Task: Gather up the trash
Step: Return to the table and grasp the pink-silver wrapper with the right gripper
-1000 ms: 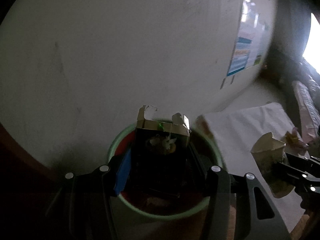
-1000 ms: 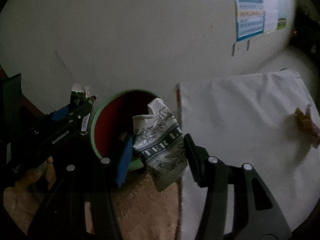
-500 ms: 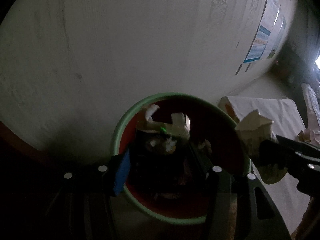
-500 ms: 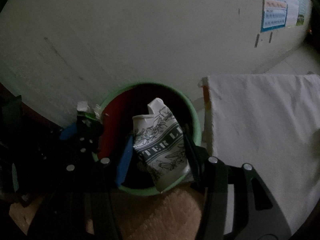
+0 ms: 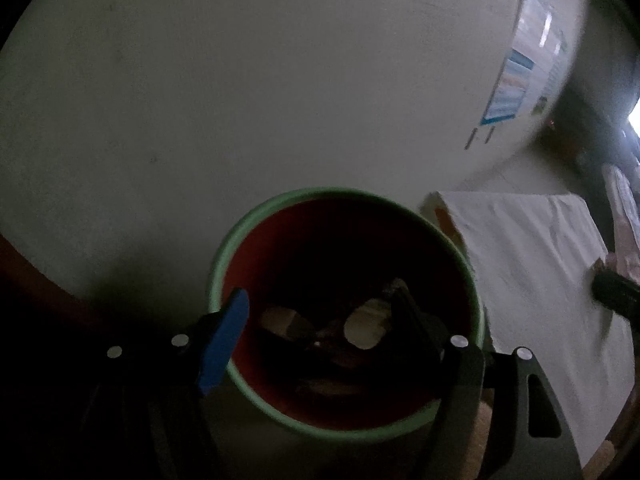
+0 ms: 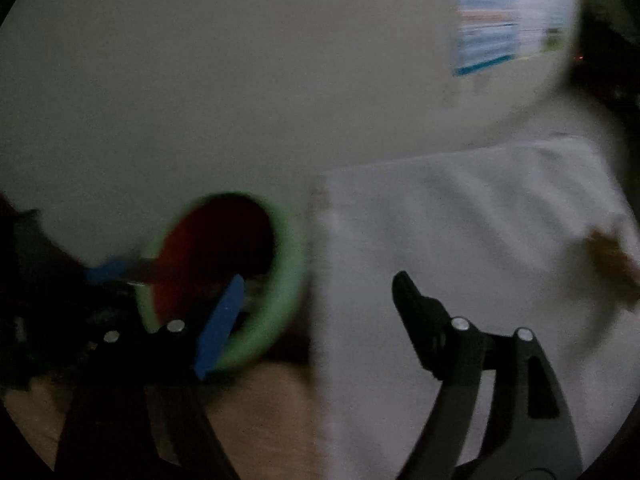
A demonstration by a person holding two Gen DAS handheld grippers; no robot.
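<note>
The trash bin point(image 5: 224, 248), green-rimmed and red inside, fills the lower middle of the left wrist view. My left gripper point(image 5: 320, 320) hangs over its mouth, jaws opening, nothing between them. In the bin's bottom lie a pale crumpled cup point(image 5: 364, 328) and other dim scraps point(image 5: 276, 320). In the blurred right wrist view my right gripper point(image 6: 320, 312) spans the bin's rim point(image 6: 288, 280) and the white cloth point(image 6: 460, 240), jaws opening and empty. A brown crumpled scrap point(image 6: 612, 264) lies on the cloth at the far right. The left gripper's blue pad point(image 6: 108, 272) shows over the bin.
A pale wall stands right behind the bin, with a poster point(image 5: 508, 96) on it to the right. The white cloth point(image 5: 528, 264) spreads to the bin's right. Brown matting point(image 6: 260, 408) lies in front. The right gripper's dark tip point(image 5: 616, 300) shows at the edge.
The left gripper let go of the dark carton and the right gripper of the printed paper cup; both dropped into the bin. The right gripper has swung right, over the cloth.
</note>
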